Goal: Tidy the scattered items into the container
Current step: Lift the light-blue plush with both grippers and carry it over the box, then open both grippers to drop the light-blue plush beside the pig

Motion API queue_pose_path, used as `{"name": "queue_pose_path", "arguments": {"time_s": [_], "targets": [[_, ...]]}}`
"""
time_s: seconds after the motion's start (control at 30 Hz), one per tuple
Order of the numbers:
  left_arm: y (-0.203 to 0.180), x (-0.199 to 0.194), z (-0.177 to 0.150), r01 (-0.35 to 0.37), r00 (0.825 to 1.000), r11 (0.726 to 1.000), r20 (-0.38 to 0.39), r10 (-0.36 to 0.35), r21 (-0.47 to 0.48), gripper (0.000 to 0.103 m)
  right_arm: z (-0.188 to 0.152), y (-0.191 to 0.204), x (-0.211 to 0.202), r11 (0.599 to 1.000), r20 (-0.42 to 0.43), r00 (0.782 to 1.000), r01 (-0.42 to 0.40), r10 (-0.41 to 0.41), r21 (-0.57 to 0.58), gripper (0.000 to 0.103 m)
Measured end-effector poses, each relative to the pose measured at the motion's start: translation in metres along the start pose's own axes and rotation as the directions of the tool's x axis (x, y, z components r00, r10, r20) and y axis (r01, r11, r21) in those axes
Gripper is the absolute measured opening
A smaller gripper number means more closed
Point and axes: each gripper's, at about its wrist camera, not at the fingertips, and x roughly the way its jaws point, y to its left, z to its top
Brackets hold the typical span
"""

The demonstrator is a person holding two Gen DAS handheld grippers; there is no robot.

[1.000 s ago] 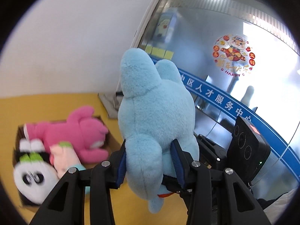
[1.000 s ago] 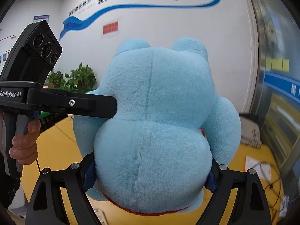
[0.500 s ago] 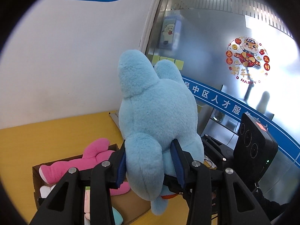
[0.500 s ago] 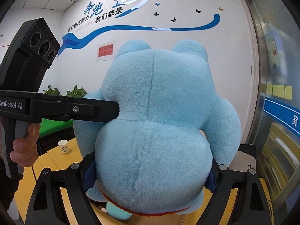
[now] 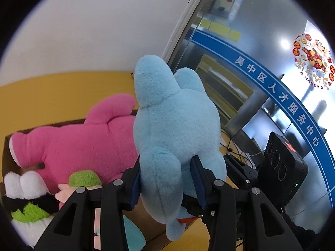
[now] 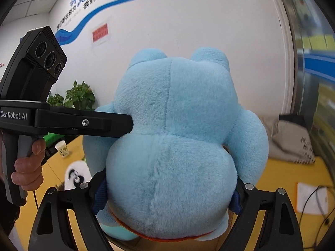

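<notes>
White characters are running along the blue band (image 5: pixel 278 96) on the glass partition, reading 吴中区人才服务中心. Higher on the same glass, a round red and gold festive sticker (image 5: pixel 312 60) is showing 新年快乐, with "HAPPY" curving beneath it and the rest of that line trailing off too blurred to read. The left hand-held gripper (image 6: pixel 132 125), seen from the right wrist view, is carrying the white brand name "GenRobot.AI" (image 6: pixel 13 115) on its black side. On the white wall behind it, blue lettering (image 6: pixel 83 0) and a small red notice (image 6: pixel 100 33) are smearing into shapes I cannot make out.
</notes>
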Motion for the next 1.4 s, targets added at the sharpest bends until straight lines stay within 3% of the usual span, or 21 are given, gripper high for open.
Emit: {"name": "queue_pose_path", "arguments": {"time_s": [0.17,0.3,0.63,0.8,1.0,1.17,1.2,1.27,1.4], "targets": [[0.031,0.051,-0.031,-0.015,0.993,0.993,-0.118,0.001,-0.114,0.042,-0.039,-0.023,0.04,0.998,-0.12,0.993,0.001,0.007,0.066,0.092],[0.046,0.072,-0.057,-0.063,0.981,0.979,-0.19,0.026,-0.191,0.042,-0.072,-0.03,0.058,0.993,-0.231,0.973,0.02,0.007,0.114,0.092],[0.039,0.072,-0.067,-0.209,0.959,0.965,-0.228,0.17,-0.158,0.046,-0.084,-0.018,0.071,0.994,-0.33,0.942,0.082,-0.055,0.069,0.094],[0.035,0.057,-0.071,-0.25,0.957,0.959,-0.188,0.222,-0.137,0.05,-0.096,-0.018,0.073,0.992,-0.351,0.932,0.113,-0.089,0.049,0.098],[0.017,-0.01,-0.074,-0.259,0.966,0.958,-0.036,0.256,-0.127,0.05,-0.083,-0.009,0.046,0.992,-0.321,0.94,0.128,-0.118,0.01,0.103],[-0.006,-0.075,-0.088,-0.244,0.967,0.966,0.049,0.249,-0.082,0.051,-0.066,0.0,-0.005,0.993,-0.209,0.972,0.116,-0.109,0.019,0.103],[-0.011,-0.086,-0.095,-0.253,0.965,0.965,0.06,0.257,-0.062,0.053,-0.063,0.001,-0.015,0.993,-0.187,0.976,0.115,-0.108,0.026,0.103],[-0.019,-0.102,-0.107,-0.258,0.963,0.965,0.072,0.26,-0.038,0.07,-0.058,0.004,-0.036,0.993,-0.148,0.984,0.109,-0.102,0.038,0.103],[-0.032,-0.117,-0.137,-0.228,0.971,0.974,0.065,0.228,-0.007,0.071,-0.062,0.01,-0.071,0.993,-0.103,0.99,0.098,-0.091,0.065,0.103]]}}
